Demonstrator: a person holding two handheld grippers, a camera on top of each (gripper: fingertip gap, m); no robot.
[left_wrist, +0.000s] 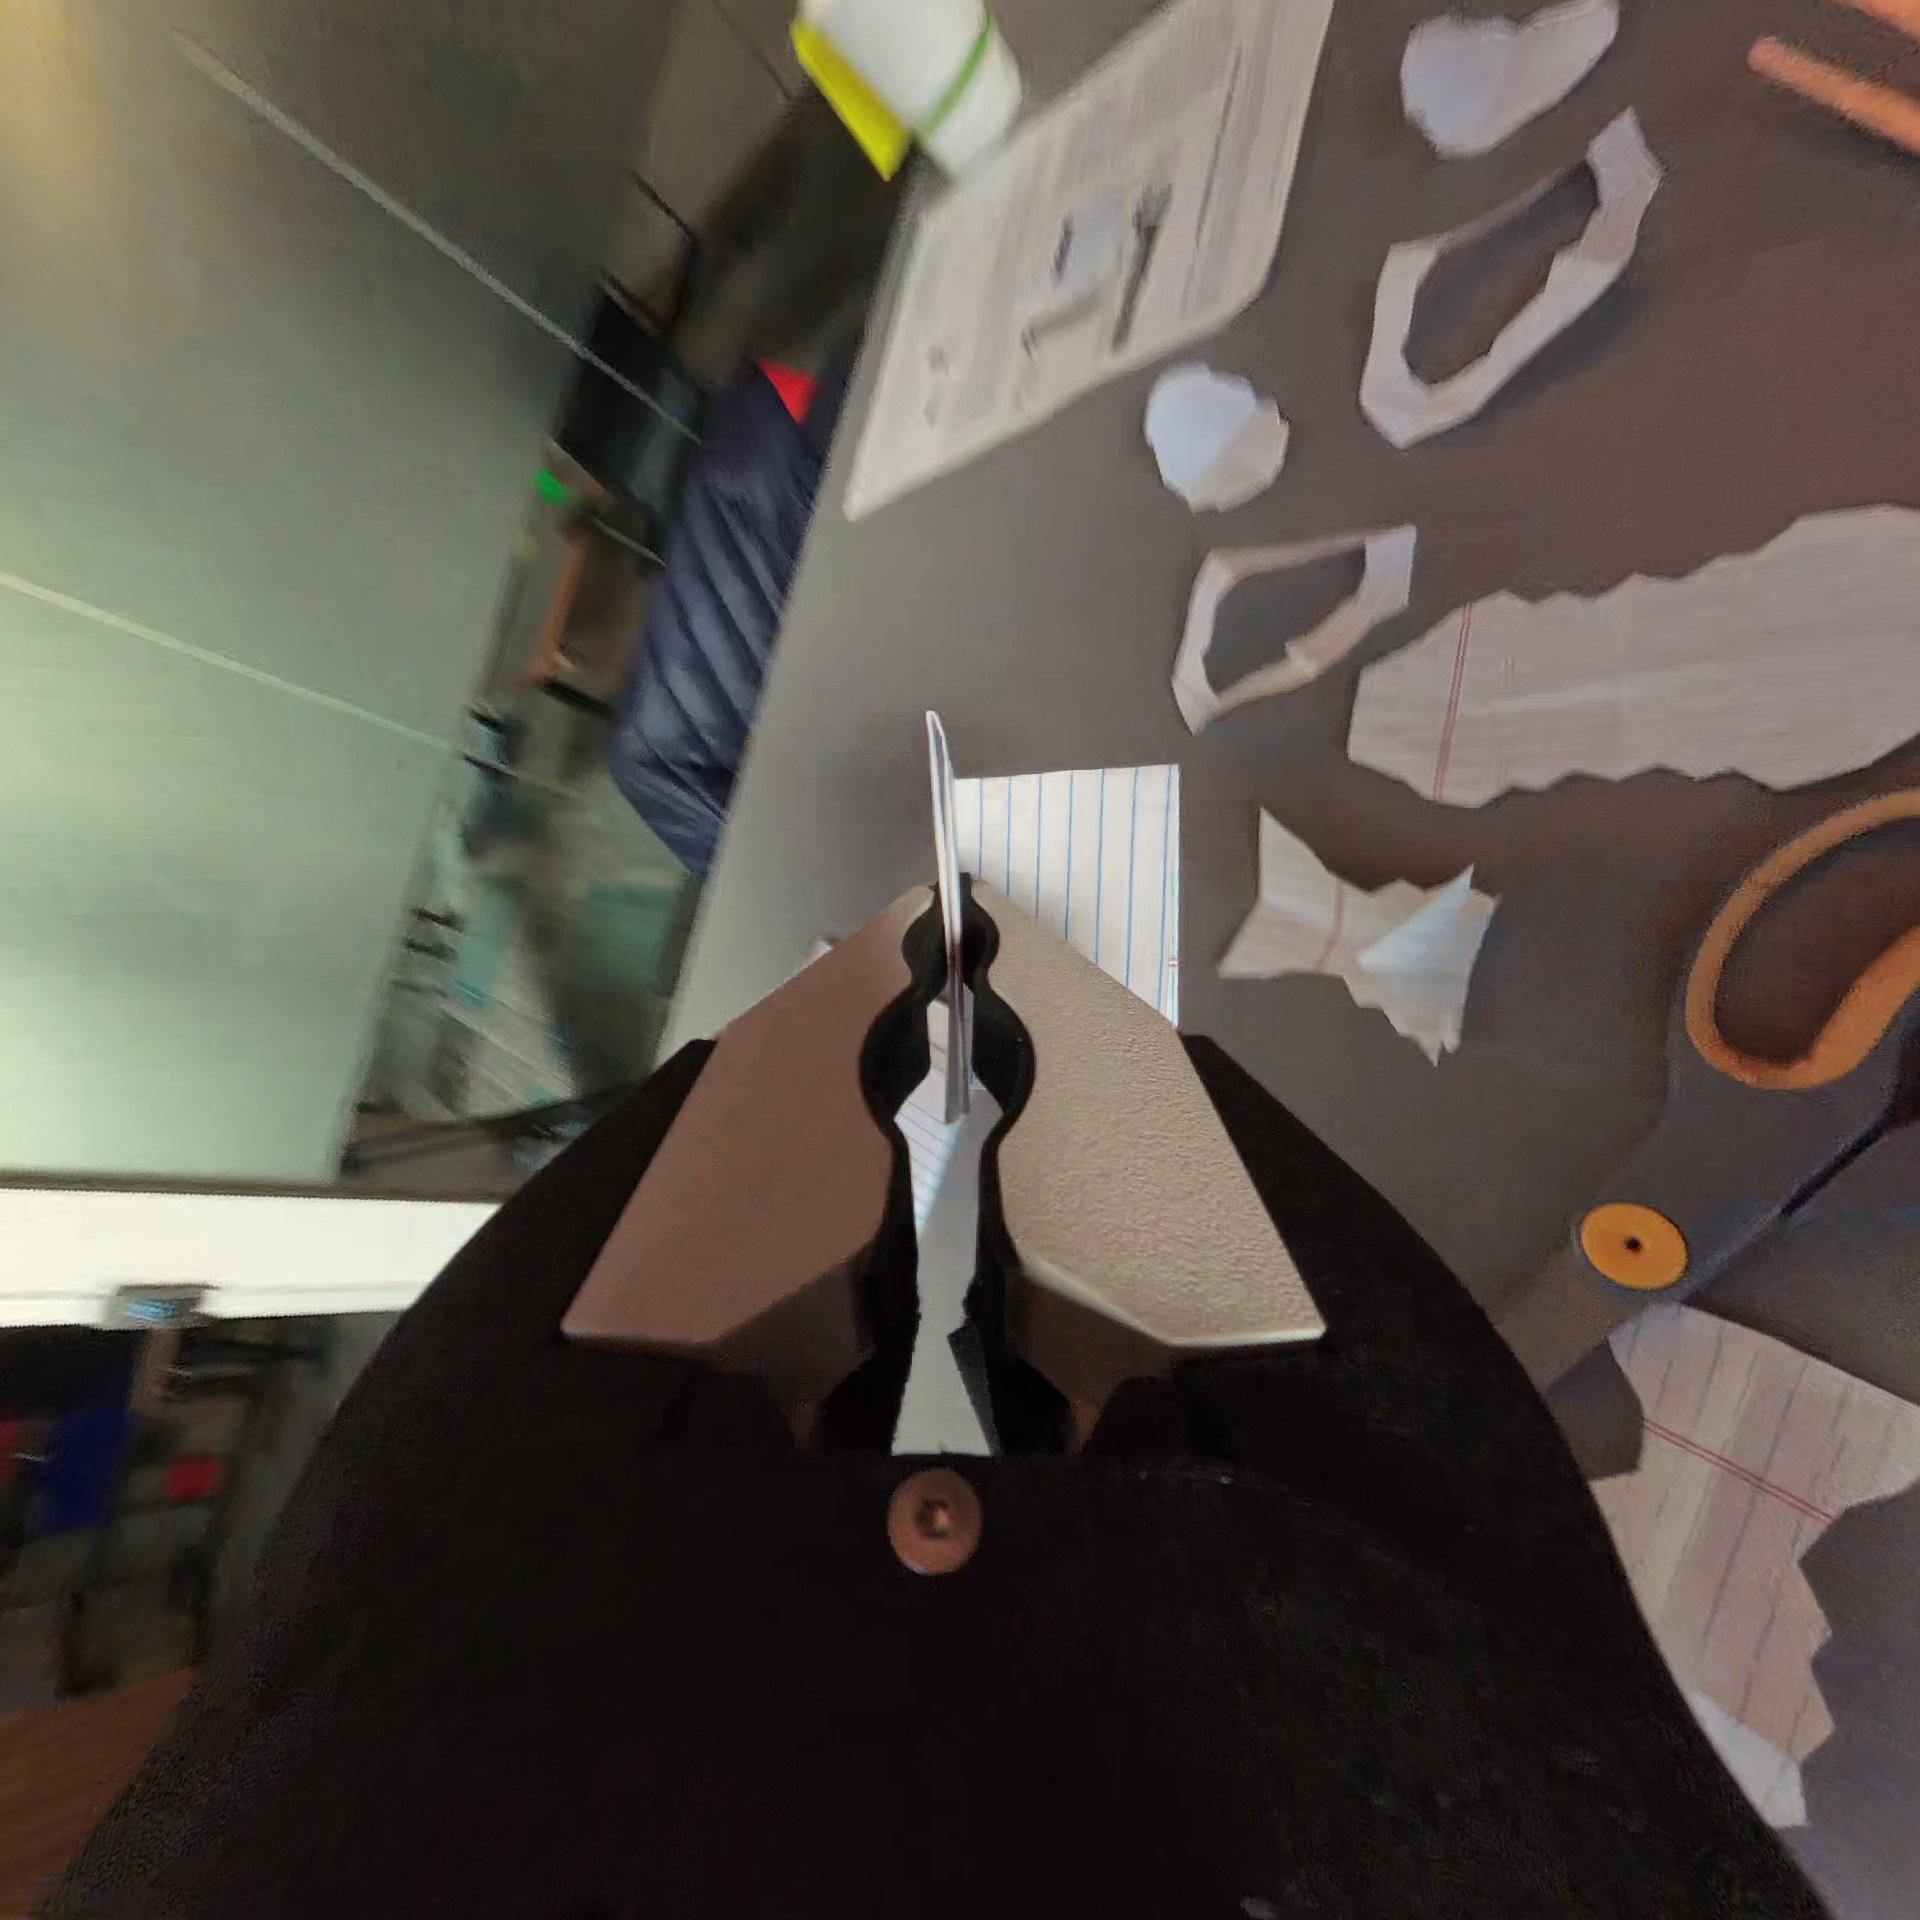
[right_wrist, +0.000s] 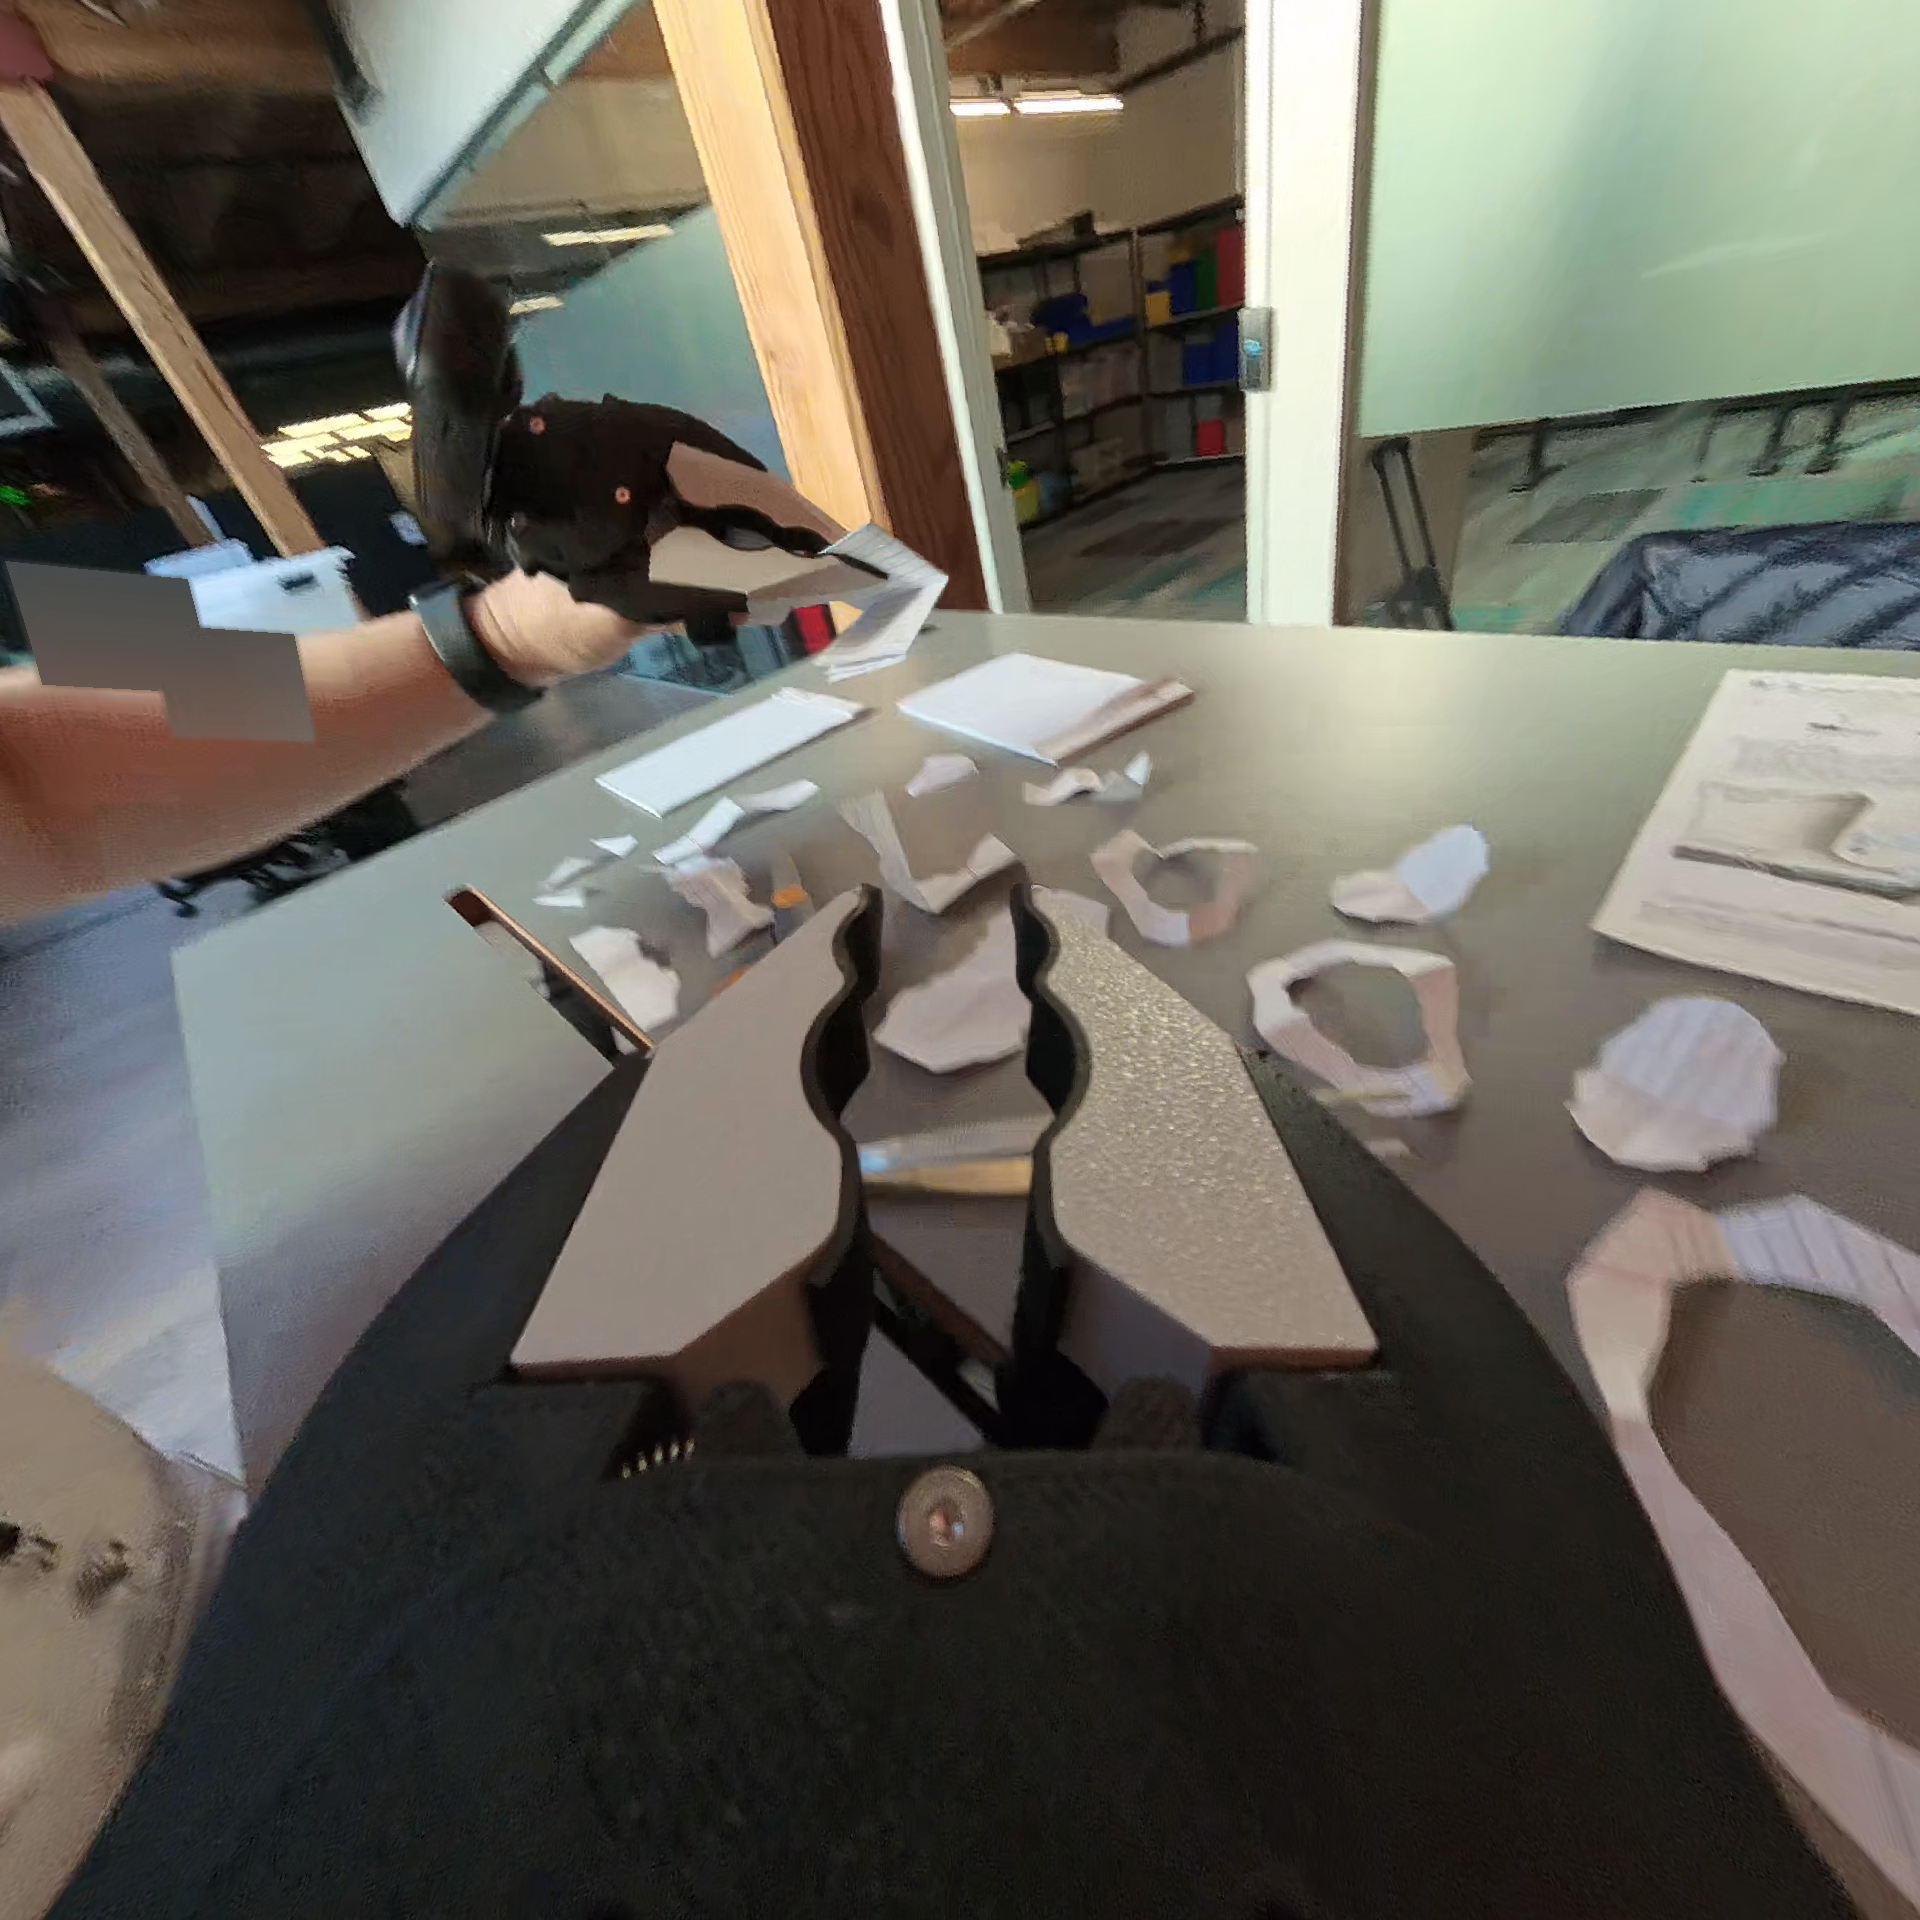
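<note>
My left gripper (left_wrist: 951, 894) is shut on a folded sheet of lined white paper (left_wrist: 1081, 873). One edge of it stands pinched between the pads and a flap spreads to the right. The right wrist view shows this gripper (right_wrist: 831, 566) raised over the table's far left edge, the paper (right_wrist: 883, 603) hanging from its tips. My right gripper (right_wrist: 945, 914) is low over the dark table (right_wrist: 364, 1039), fingertips apart above paper scraps (right_wrist: 956, 1018). A metal strip (right_wrist: 551, 966) runs under its left finger and between the fingers. I cannot tell whether the pads press on it. Orange-handled scissors (left_wrist: 1631, 1247) show at the right of the left wrist view.
Cut lined-paper scraps and ring-shaped offcuts (right_wrist: 1361, 1029) litter the table. A printed sheet (right_wrist: 1787, 852) lies at the right, a notepad (right_wrist: 1039, 701) and a folded strip (right_wrist: 727, 753) farther back. A person's forearm (right_wrist: 208, 748) reaches in from the left. A yellow and white object (left_wrist: 914, 83) is at the table's far end. The gap from one gripper's tips to the other's is roughly 30 cm.
</note>
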